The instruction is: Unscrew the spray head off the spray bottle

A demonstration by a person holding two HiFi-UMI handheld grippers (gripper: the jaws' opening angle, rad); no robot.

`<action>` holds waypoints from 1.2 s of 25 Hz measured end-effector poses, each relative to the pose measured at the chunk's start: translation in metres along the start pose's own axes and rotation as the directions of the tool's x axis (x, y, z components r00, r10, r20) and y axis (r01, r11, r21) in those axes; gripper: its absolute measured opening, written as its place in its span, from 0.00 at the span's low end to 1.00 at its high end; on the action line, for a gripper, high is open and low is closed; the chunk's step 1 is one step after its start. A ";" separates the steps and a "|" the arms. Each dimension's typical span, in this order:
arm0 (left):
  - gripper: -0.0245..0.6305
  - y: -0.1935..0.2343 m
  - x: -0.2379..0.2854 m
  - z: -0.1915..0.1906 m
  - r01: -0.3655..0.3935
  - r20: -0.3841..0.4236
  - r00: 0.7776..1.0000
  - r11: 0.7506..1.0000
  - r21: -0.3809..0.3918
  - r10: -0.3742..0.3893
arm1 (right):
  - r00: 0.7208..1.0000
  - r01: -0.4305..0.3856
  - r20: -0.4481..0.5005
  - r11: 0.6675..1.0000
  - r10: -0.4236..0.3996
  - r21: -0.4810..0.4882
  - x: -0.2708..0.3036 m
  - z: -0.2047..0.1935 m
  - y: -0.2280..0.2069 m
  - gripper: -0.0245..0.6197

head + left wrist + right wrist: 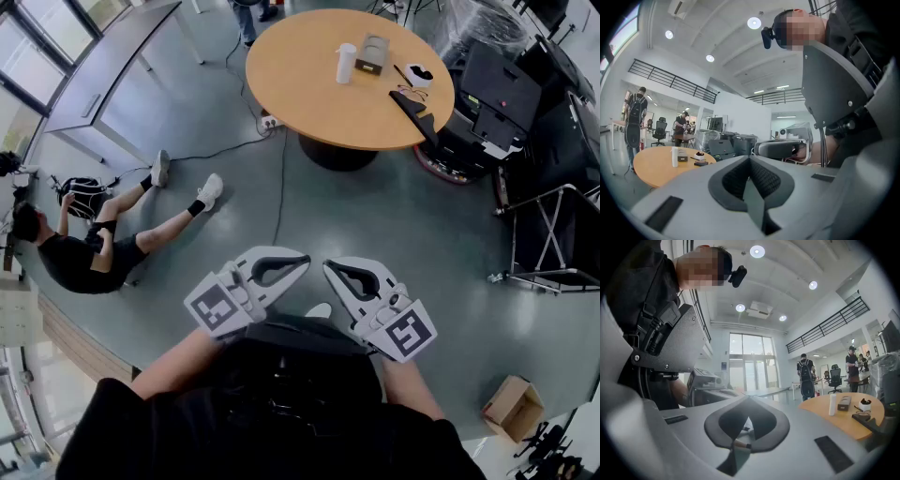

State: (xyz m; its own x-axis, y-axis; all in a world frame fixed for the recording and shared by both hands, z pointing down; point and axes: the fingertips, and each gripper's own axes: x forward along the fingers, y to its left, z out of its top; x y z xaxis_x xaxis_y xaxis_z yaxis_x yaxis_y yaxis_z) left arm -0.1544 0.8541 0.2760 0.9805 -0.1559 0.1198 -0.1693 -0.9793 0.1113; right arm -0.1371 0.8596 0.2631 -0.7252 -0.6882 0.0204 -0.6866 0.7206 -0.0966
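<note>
both grippers shut and empty, the bottle far off on the table

you hold the two grey plastic grippers about level in front of your chest, their tips turned toward each other and nearly meeting. your left gripper [302, 259] has its jaws pressed together, the black ribbed pads meeting in a seam with nothing between them. your right gripper [328, 268] is the same: jaws together, pads bare.

beyond your hands lies the grey floor. on your right a brown cardboard box [511, 408] sits on it. on your left a person in black clothes [89, 248] sits on the floor, legs stretched toward the middle of the room. a thin cable [279, 178] runs across the floor toward the table's base.

farther off stands the round orange-wood table [291, 84]. the white cylindrical bottle [346, 63] stands upright on it, toward the far side, well apart from both grippers. it is too small here to make out its spray head. just beside it is a small grey and tan box [372, 56]. black equipment cases [497, 94] stand to the right of the table.
</note>
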 end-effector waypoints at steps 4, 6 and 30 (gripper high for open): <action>0.04 0.010 0.008 -0.001 -0.007 0.006 1.000 1.000 0.007 0.007 | 1.000 -0.009 -0.001 1.000 0.009 0.006 0.002 -0.004 -0.014 0.04; 0.04 0.019 0.006 -0.002 -0.009 -0.003 1.000 1.000 0.006 0.010 | 1.000 -0.006 0.001 1.000 0.006 0.013 0.010 -0.003 -0.018 0.04; 0.04 0.309 -0.140 0.028 0.156 0.017 0.987 0.987 0.036 -0.157 | 0.987 0.159 -0.036 0.987 -0.158 -0.002 0.340 0.020 -0.074 0.04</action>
State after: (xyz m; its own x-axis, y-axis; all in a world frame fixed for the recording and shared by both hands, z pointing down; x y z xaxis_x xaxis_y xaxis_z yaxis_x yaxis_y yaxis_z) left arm -0.3410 0.5695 0.2660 0.9965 -0.0023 0.0841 -0.0101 -0.9957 0.0926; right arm -0.3320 0.5704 0.2570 -0.6086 -0.7902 0.0716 -0.7929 0.6026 -0.0904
